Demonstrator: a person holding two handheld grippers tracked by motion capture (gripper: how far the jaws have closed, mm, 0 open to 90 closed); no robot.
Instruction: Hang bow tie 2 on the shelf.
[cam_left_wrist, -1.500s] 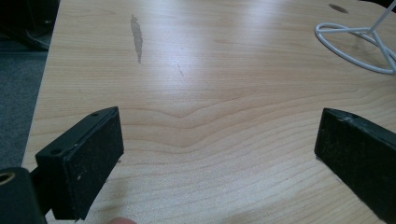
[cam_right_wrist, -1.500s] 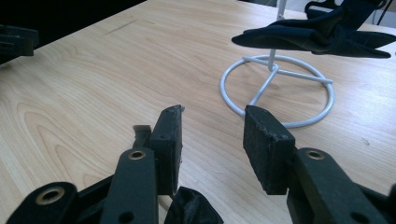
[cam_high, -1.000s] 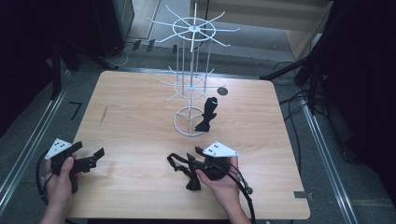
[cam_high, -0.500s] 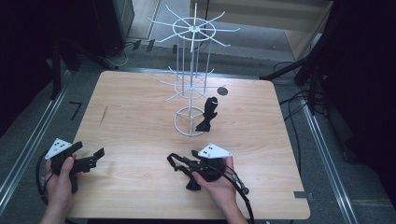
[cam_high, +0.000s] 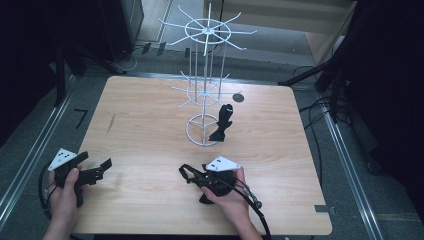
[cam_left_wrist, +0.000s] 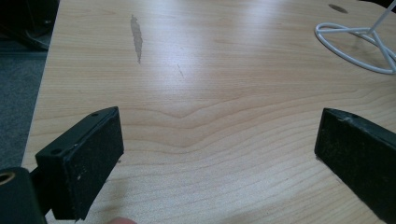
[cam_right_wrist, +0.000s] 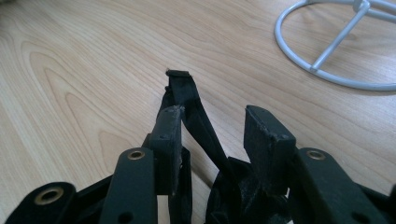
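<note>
Light wooden table (cam_high: 150, 125) with rounded corners on grey carpet floor (cam_high: 30, 125). Metal rails (cam_high: 345, 150) run along the floor on both sides. Black cables (cam_high: 320, 107) at right. Dark surroundings; pale wooden cabinet (cam_high: 300, 20) behind.

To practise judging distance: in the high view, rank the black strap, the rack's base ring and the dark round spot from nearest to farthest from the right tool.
1. black strap, at the right tool
2. base ring, mid-table
3. dark round spot, far side
</note>
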